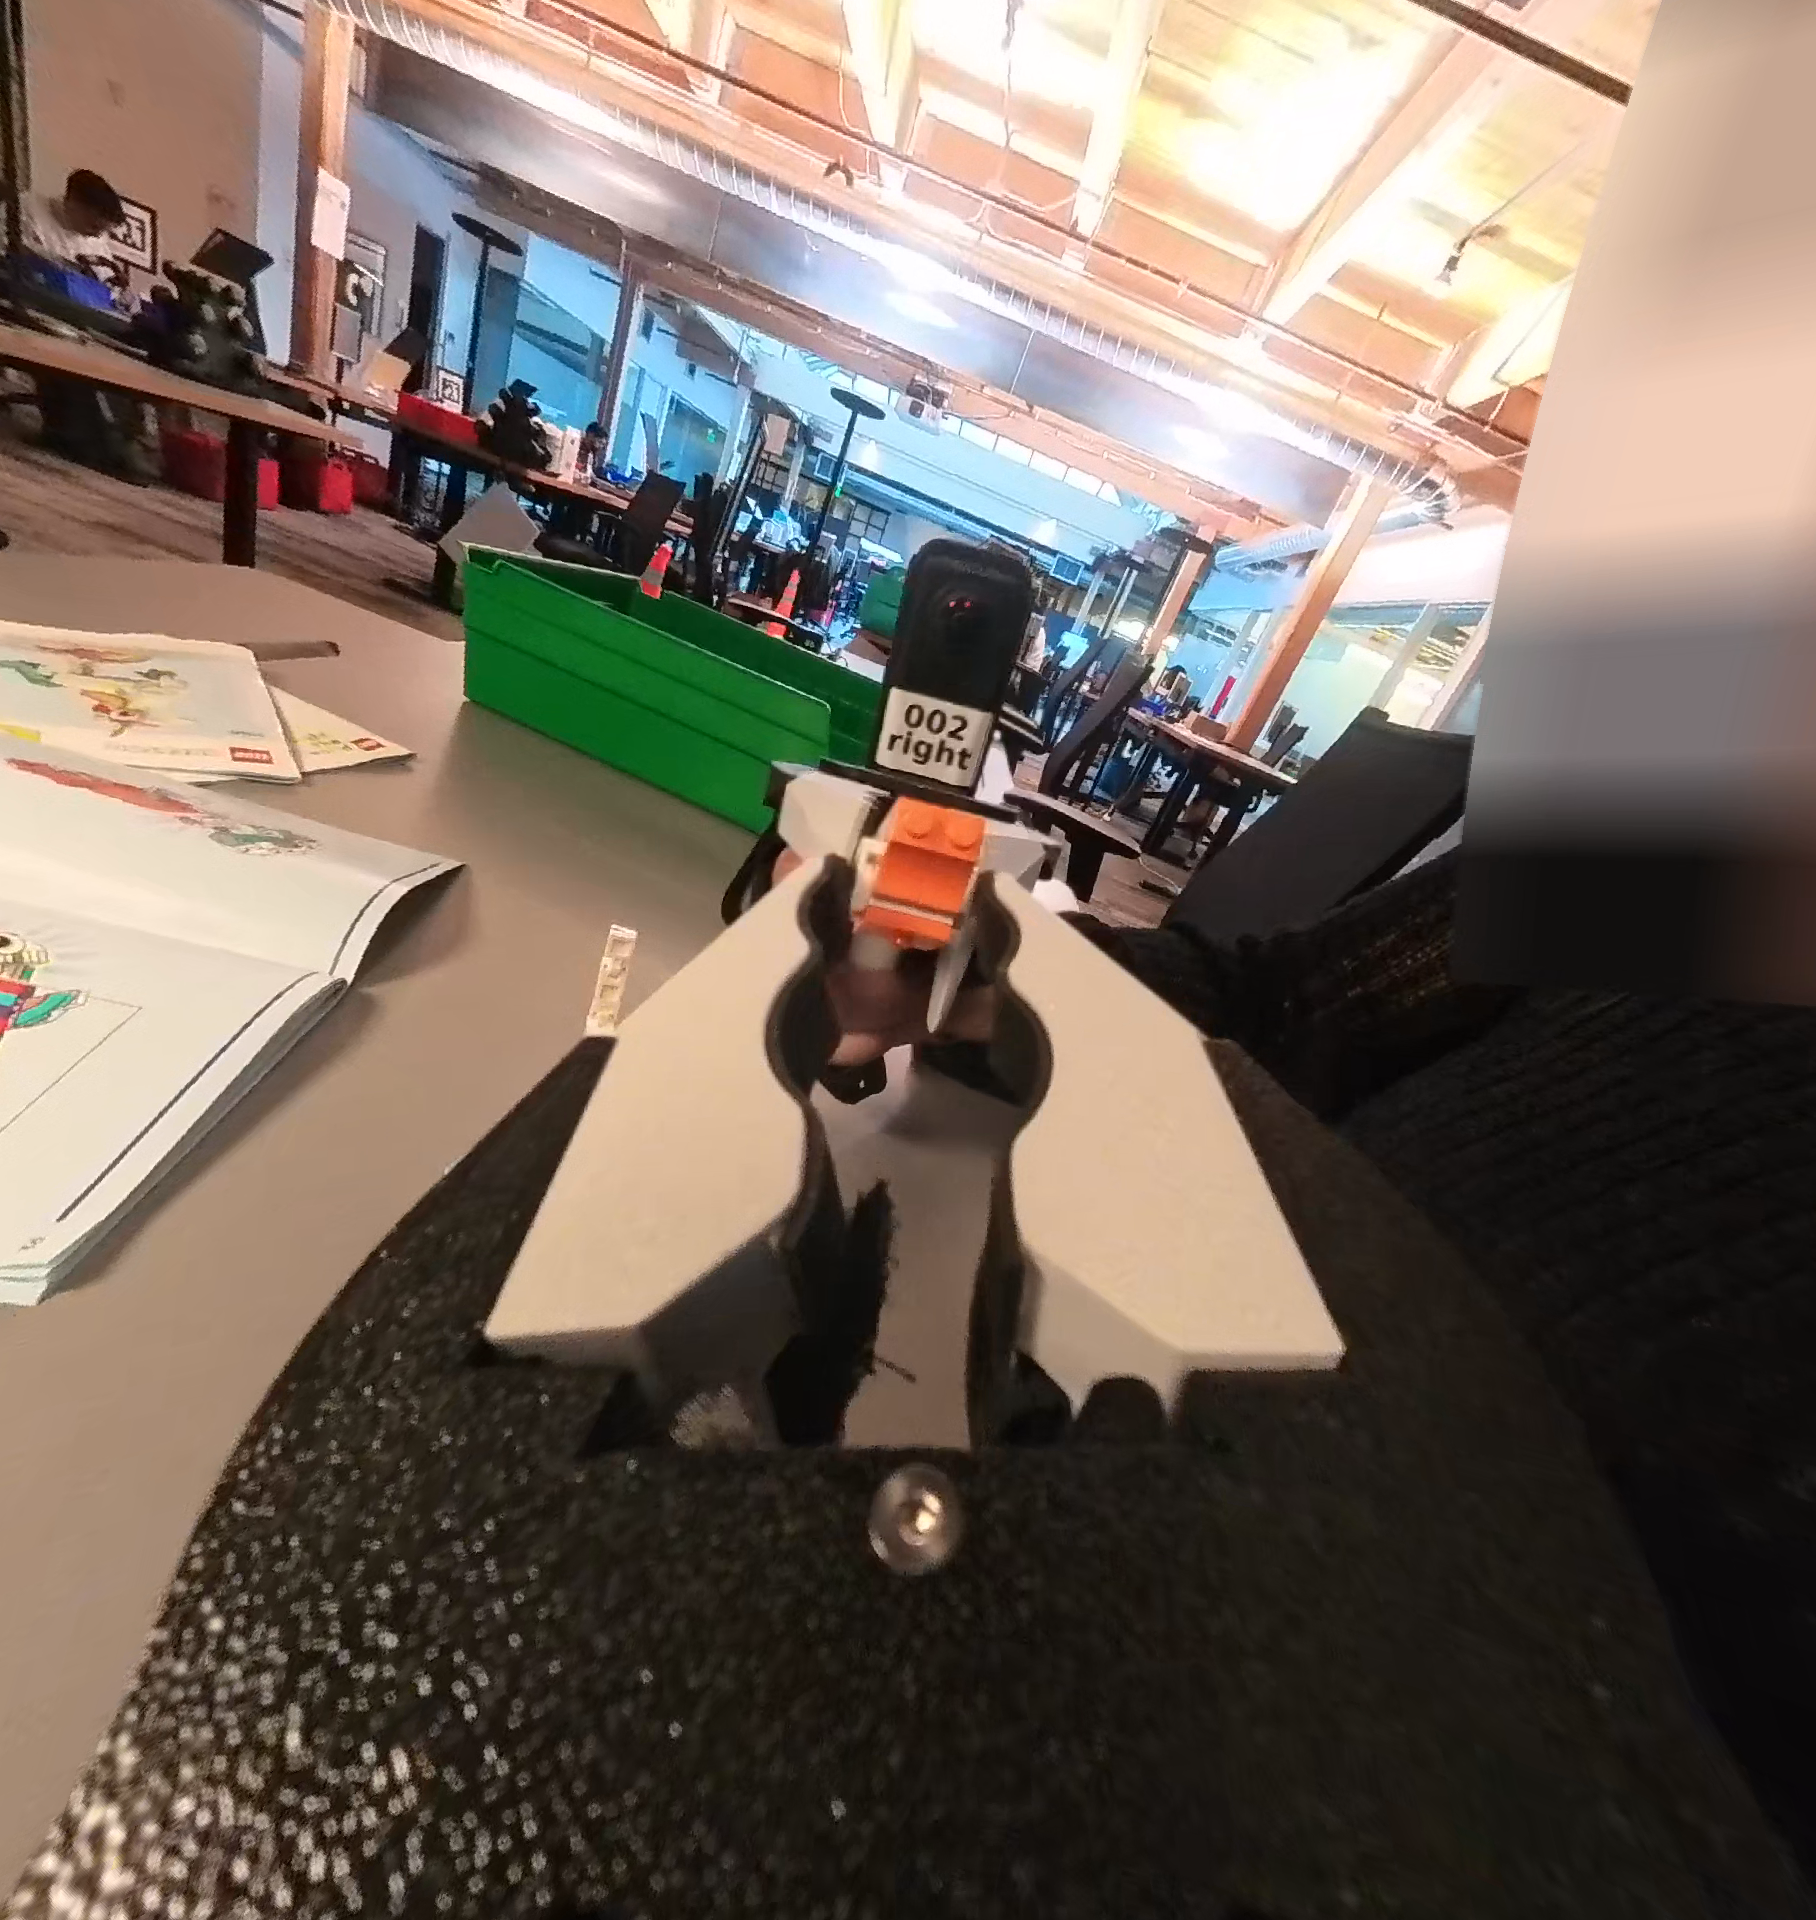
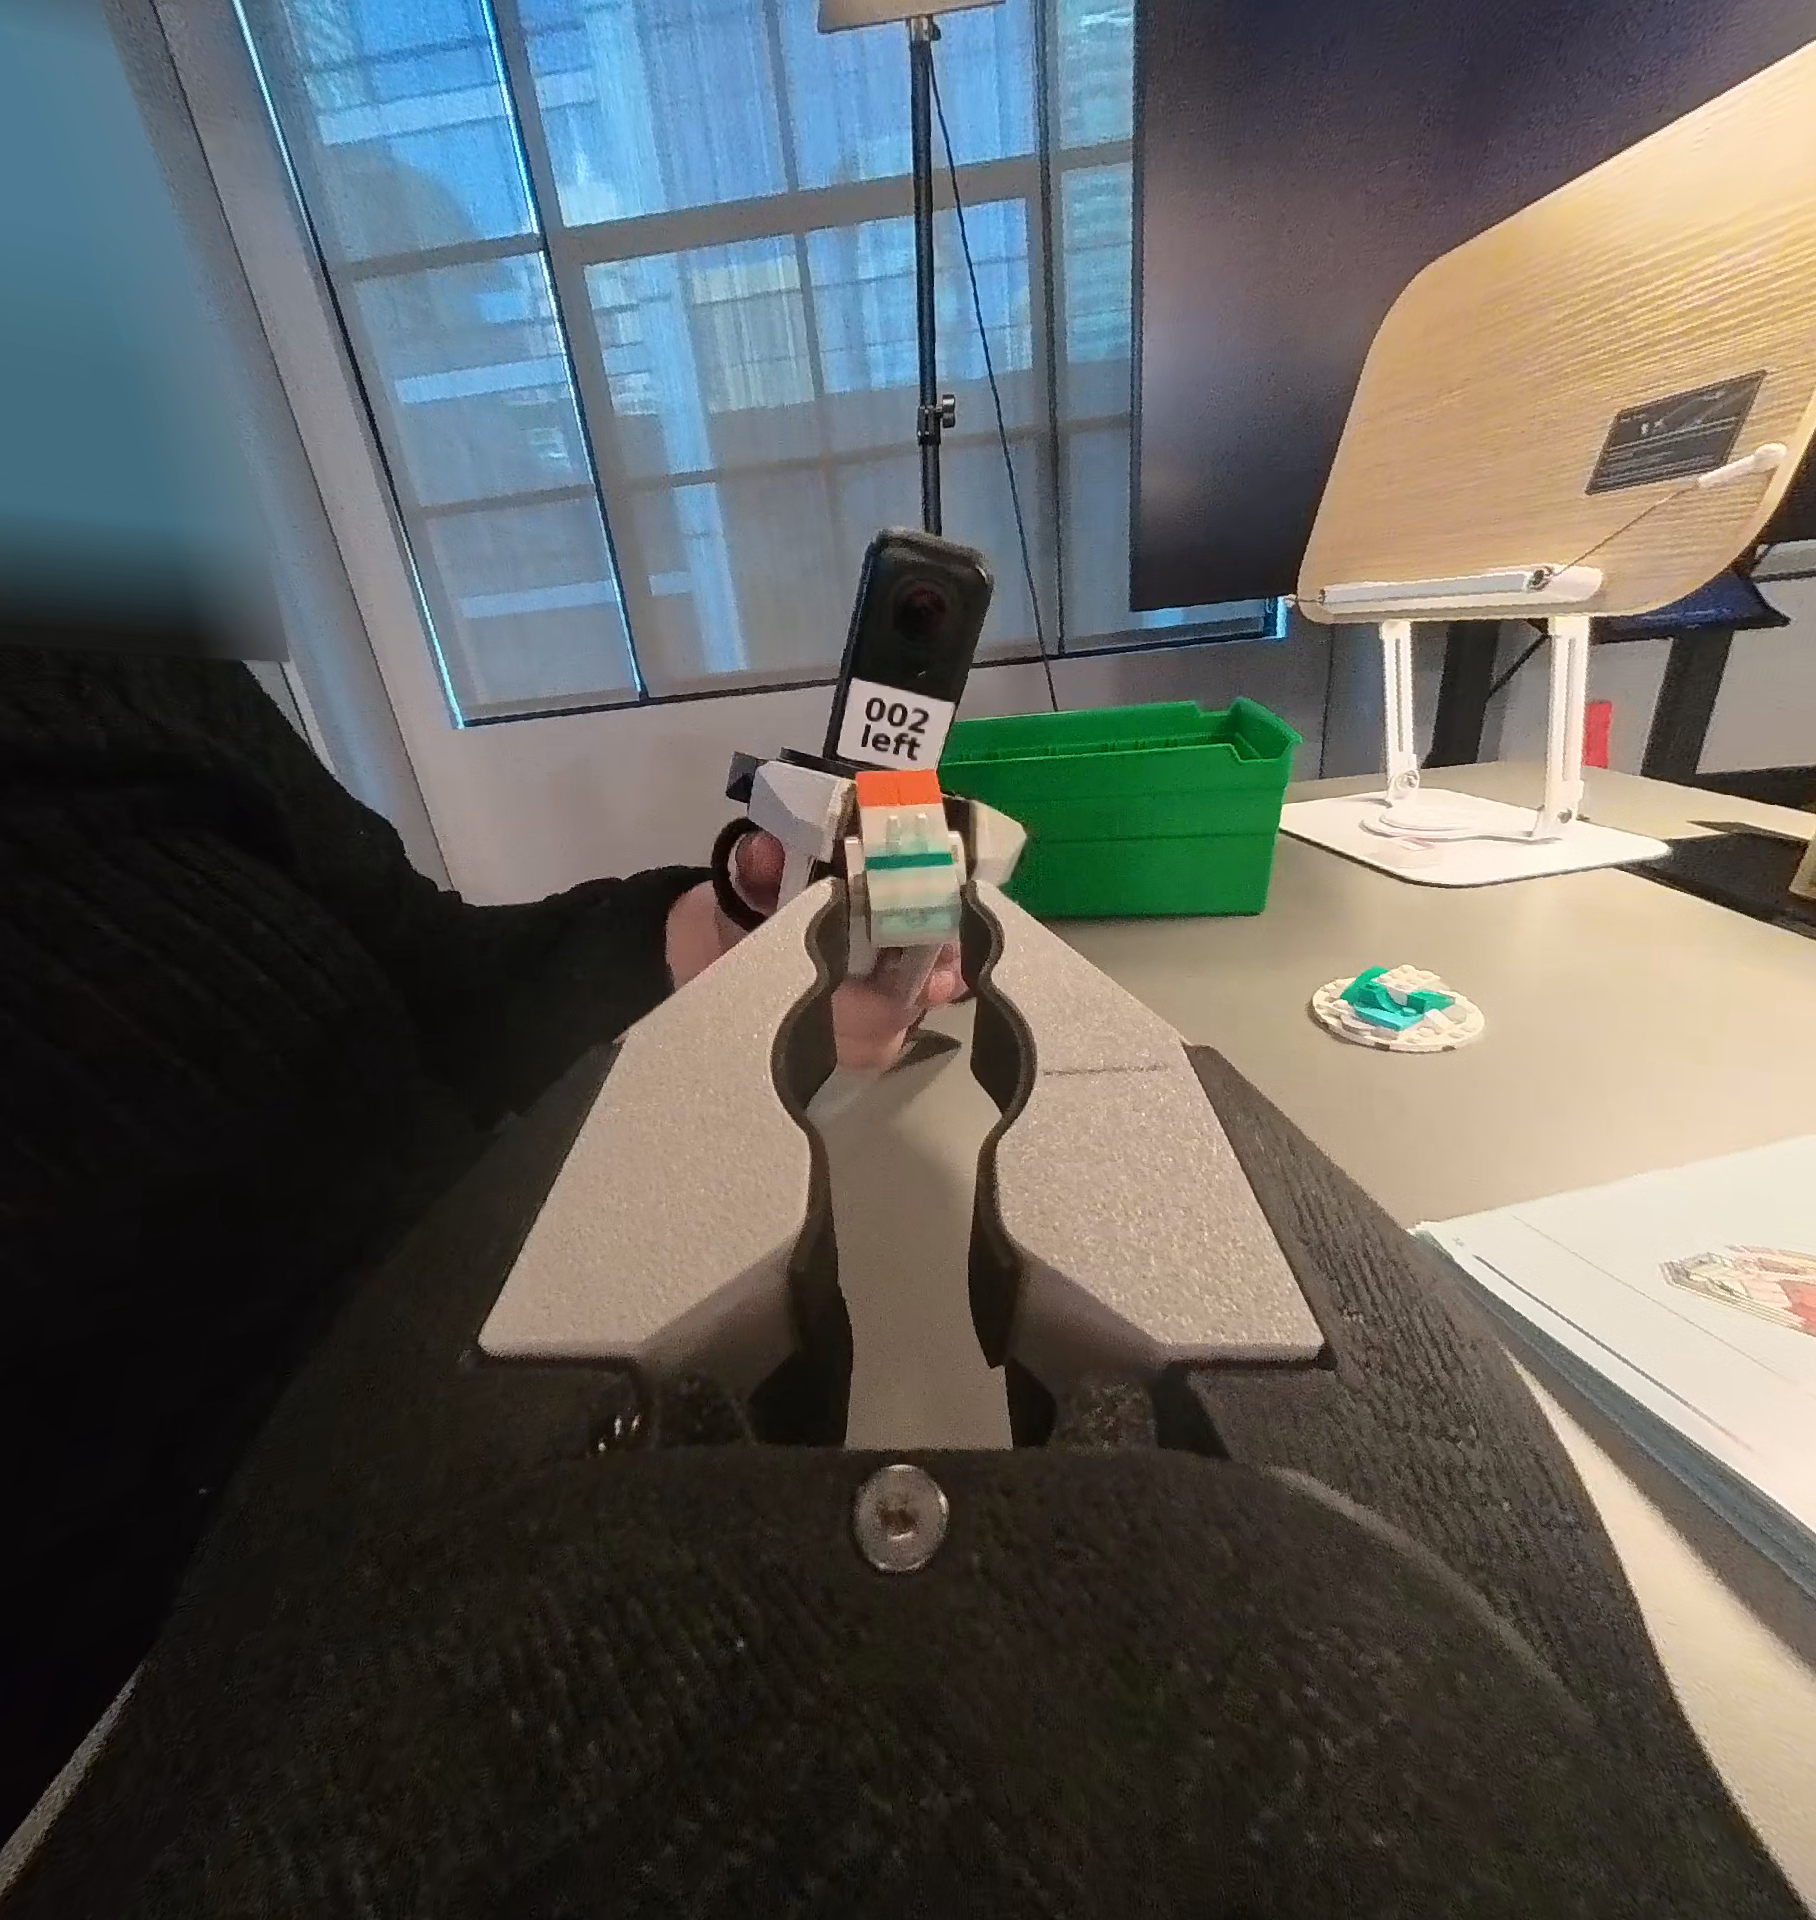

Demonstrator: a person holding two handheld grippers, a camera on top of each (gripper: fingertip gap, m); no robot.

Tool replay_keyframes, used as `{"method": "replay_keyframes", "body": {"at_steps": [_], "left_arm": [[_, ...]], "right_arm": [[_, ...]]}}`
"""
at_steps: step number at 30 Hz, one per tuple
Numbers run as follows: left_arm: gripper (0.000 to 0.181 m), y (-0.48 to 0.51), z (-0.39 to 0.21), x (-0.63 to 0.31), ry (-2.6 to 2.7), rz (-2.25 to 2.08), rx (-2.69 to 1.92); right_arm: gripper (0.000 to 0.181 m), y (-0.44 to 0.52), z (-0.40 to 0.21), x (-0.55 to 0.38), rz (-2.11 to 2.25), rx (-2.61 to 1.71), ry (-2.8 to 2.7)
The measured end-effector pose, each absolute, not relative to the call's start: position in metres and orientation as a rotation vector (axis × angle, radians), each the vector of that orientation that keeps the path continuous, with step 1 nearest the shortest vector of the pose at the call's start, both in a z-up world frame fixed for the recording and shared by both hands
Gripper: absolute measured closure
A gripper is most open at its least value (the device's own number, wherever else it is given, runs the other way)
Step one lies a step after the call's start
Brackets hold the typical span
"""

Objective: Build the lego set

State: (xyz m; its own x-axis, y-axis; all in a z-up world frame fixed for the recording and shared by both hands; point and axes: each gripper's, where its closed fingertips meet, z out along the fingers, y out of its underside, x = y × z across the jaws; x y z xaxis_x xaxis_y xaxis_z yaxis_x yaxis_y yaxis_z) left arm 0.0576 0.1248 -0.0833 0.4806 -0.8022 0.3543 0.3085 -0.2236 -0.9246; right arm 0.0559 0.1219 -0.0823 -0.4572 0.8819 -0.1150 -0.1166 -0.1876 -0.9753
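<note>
L gripper (image 1: 909, 914) & R gripper (image 2: 904, 914) both pinch same lego block (image 2: 902, 883) at fingertips, held above table (image 2: 1247, 1049).

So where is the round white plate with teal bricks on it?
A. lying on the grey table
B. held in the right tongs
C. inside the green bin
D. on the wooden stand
A: the round white plate lies on the grey table, apart from the green bin.

Wrist views face-to-face, sharing brick cluster (image 1: 914, 878)
</note>
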Motion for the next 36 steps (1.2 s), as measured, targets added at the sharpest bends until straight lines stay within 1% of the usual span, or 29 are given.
{"method": "replay_keyframes", "body": {"at_steps": [4, 6, 7, 8, 13, 17, 20, 24, 28, 36], "left_arm": [[0.160, 0.124, -0.085, 0.057, 0.468, -1.086, -1.462], [0.155, 0.125, -0.086, 0.056, 0.459, -1.069, -1.464], [0.156, 0.126, -0.085, 0.056, 0.460, -1.061, -1.459], [0.160, 0.125, -0.084, 0.057, 0.467, -1.062, -1.449], [0.160, 0.124, -0.089, 0.056, 0.516, -1.023, -1.487], [0.160, 0.124, -0.100, 0.055, 0.562, -0.972, -1.555], [0.160, 0.121, -0.103, 0.057, 0.581, -0.990, -1.566], [0.160, 0.119, -0.106, 0.061, 0.599, -1.006, -1.581], [0.160, 0.117, -0.108, 0.064, 0.612, -1.013, -1.585], [0.160, 0.118, -0.104, 0.063, 0.587, -1.031, -1.555]], "right_arm": [[0.162, 0.120, -0.084, 0.056, 1.735, -0.941, -1.351], [0.162, 0.120, -0.083, 0.055, 1.734, -0.943, -1.351], [0.162, 0.120, -0.083, 0.055, 1.735, -0.942, -1.351], [0.162, 0.121, -0.083, 0.055, 1.737, -0.942, -1.348], [0.161, 0.120, -0.085, 0.055, 1.741, -0.952, -1.366], [0.155, 0.123, -0.089, 0.058, 1.737, -0.980, -1.414], [0.154, 0.124, -0.097, 0.060, 1.716, -1.005, -1.482], [0.157, 0.120, -0.099, 0.062, 1.806, -1.010, -1.517], [0.166, 0.115, -0.107, 0.063, 1.787, -1.010, -1.580], [0.167, 0.115, -0.104, 0.063, 1.815, -0.994, -1.550]]}}
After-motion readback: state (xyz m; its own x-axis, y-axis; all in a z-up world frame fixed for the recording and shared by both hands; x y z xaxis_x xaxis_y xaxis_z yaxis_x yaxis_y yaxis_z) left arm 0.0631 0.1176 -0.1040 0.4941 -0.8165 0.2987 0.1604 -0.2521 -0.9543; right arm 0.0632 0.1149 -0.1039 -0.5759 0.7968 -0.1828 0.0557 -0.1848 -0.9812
